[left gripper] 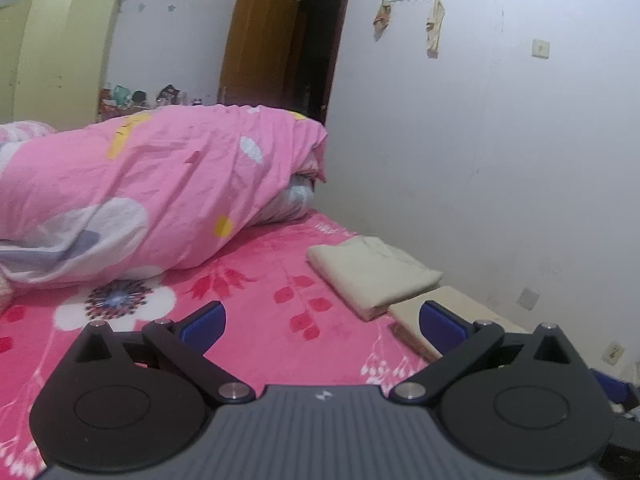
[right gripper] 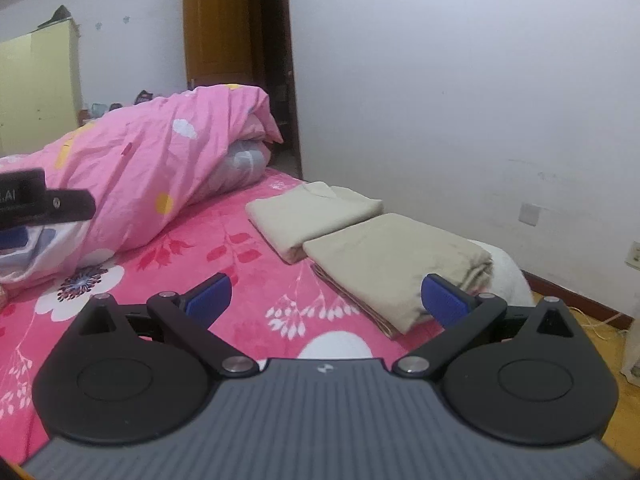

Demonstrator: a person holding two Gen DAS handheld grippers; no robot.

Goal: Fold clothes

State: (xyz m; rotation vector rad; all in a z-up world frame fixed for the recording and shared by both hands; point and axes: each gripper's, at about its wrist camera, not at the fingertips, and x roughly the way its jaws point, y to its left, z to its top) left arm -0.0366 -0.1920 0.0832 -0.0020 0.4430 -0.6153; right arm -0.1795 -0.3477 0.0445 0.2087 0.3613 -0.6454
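Two folded beige garments lie side by side on the pink flowered bedsheet [right gripper: 224,264] along the wall side of the bed. The far folded garment [right gripper: 312,212] [left gripper: 372,268] is a neat rectangle; the near folded garment [right gripper: 396,260] [left gripper: 452,304] sits at the bed's corner. My right gripper [right gripper: 324,300] hovers open above the sheet just short of the near garment, nothing between its blue pads. My left gripper [left gripper: 322,326] is open too, empty, above the sheet left of the garments. Part of the left gripper's body [right gripper: 36,196] shows at the left edge of the right wrist view.
A bunched pink quilt [left gripper: 152,188] fills the bed's far left. A white wall [left gripper: 480,140] runs along the right. A brown door [left gripper: 260,40] stands open at the back, a yellow wardrobe [left gripper: 56,56] is far left. Wooden floor [right gripper: 624,412] lies beyond the bed's right corner.
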